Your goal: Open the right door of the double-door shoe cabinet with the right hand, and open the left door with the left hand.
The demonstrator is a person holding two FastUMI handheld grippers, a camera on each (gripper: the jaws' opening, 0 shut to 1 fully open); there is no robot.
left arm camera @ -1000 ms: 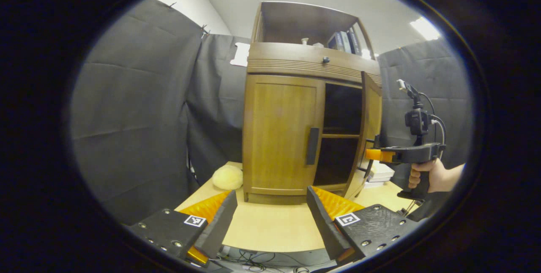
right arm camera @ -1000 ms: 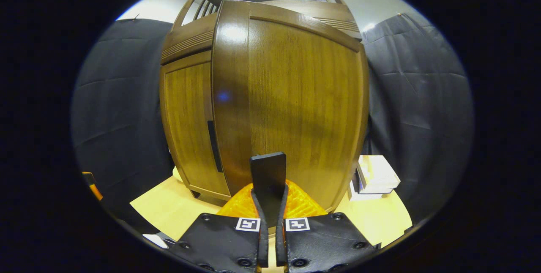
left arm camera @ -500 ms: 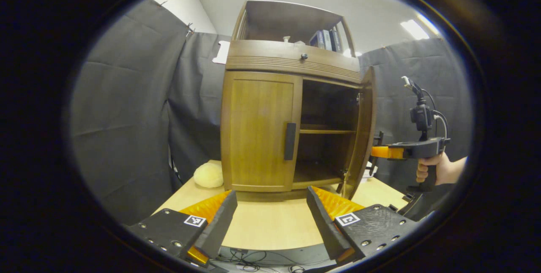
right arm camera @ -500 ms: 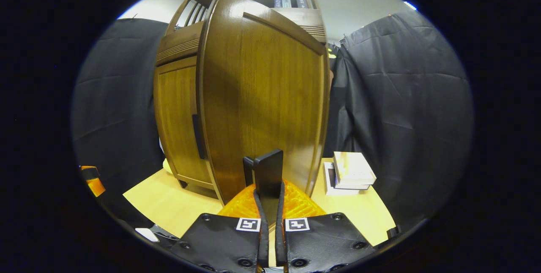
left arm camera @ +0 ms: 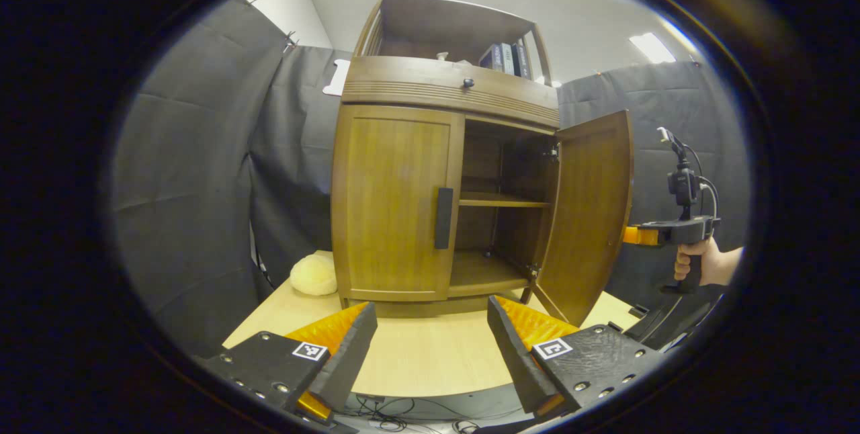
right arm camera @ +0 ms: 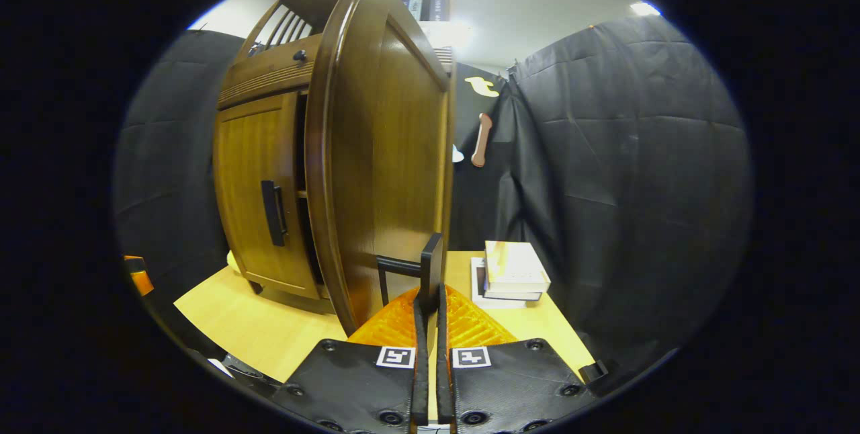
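The wooden shoe cabinet (left arm camera: 443, 91) stands on a light table (left arm camera: 416, 353). Its left door (left arm camera: 393, 205) is closed, with a black vertical handle (left arm camera: 443, 218). The right door (left arm camera: 586, 219) stands swung wide, baring the shelf inside. My left gripper (left arm camera: 430, 346) is open, low over the table, well short of the left door. In the right gripper view the right door (right arm camera: 383, 152) is seen nearly edge-on, and my right gripper (right arm camera: 428, 303) is shut on the door's black handle (right arm camera: 430, 269). In the left gripper view a hand holds the right gripper (left arm camera: 637, 236) behind that door.
A pale yellow plush lump (left arm camera: 314, 275) lies on the table left of the cabinet. Stacked books (right arm camera: 514, 271) sit on the table right of the open door. More books (left arm camera: 504, 58) stand on the cabinet's top shelf. Black cloth walls close in on both sides.
The right door has swung from partly ajar to wide open, drawn by the right gripper shut on its handle. The left gripper stays open and has drifted a little sideways.
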